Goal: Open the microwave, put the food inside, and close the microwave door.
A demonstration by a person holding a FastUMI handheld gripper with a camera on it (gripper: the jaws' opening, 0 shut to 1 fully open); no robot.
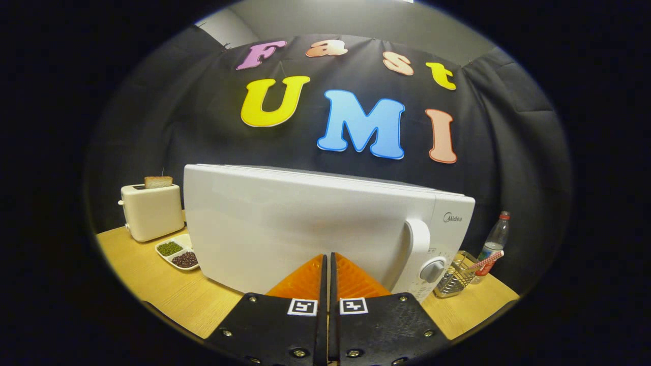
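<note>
The gripper, its fingers pressed together on nothing, is pointing at the closed door of the white microwave sitting mid-table, beside a toaster.

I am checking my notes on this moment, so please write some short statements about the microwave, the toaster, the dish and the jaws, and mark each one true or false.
1. The microwave door is closed. True.
2. The gripper has its jaws wide open. False: they are shut together, holding nothing, just in front of the door.
3. A slice of bread sticks up from the toaster. True.
4. The dish of beans lies on top of the microwave. False: it lies on the wooden table, between toaster and microwave.
5. A wire basket and a bottle stand on the microwave's knob side. True.
</note>
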